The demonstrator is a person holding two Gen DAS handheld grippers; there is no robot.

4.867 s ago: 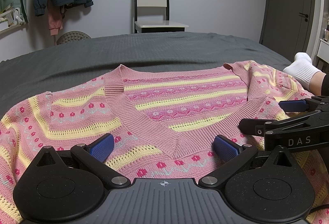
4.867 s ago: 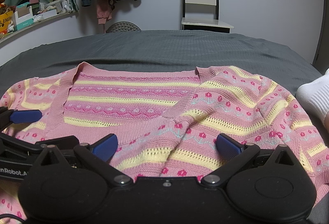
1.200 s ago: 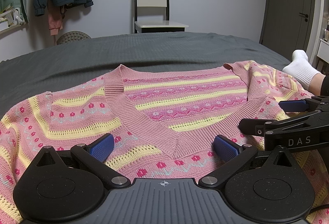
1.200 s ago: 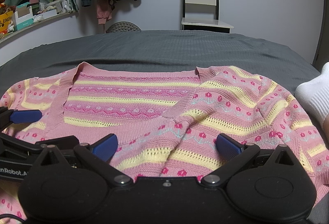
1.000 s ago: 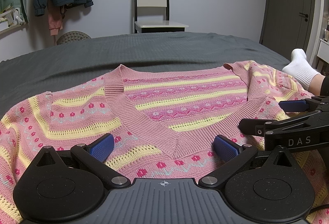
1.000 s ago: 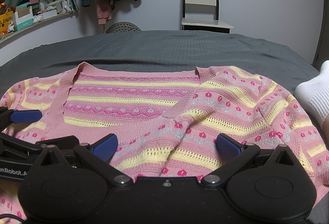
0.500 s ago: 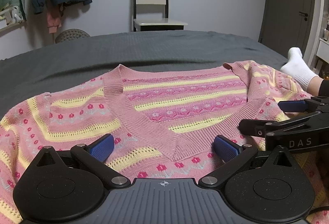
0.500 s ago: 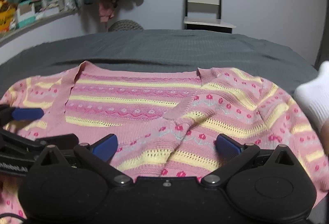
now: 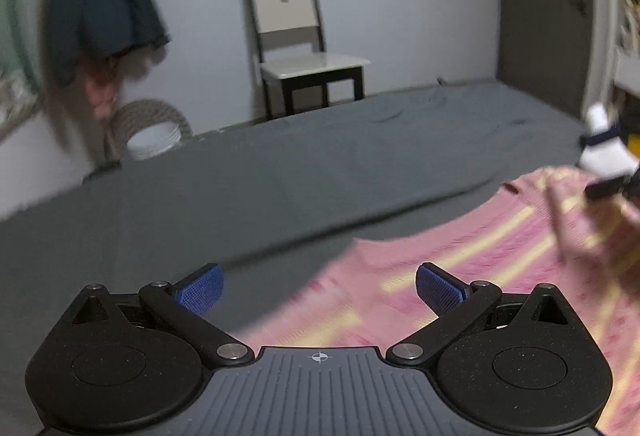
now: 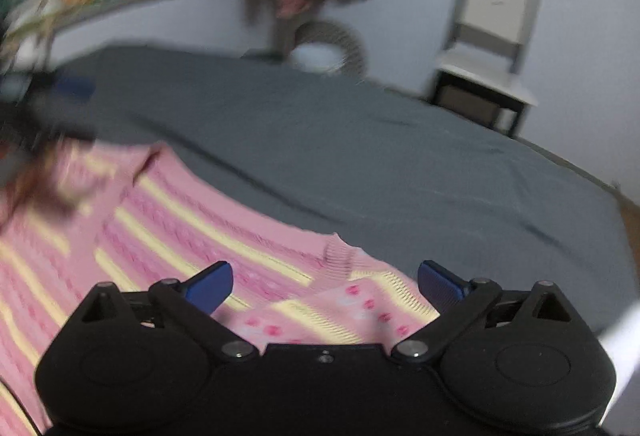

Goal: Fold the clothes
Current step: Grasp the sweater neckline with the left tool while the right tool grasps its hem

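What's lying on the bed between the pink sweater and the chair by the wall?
Nothing: in the left wrist view, only bare grey bed lies between the sweater and the chair.

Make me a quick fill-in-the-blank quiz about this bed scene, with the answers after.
1. The sweater is pink with ____ stripes.
2. It lies on a ____ bed.
3. Against the far wall stands an empty ____.
4. Both grippers, left gripper and right gripper, have their fingers ____.

Answers: yellow; grey; chair; open

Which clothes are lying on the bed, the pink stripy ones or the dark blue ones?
The pink striped sweater lies on the grey bed. The dark blue jacket hangs up on the wall.
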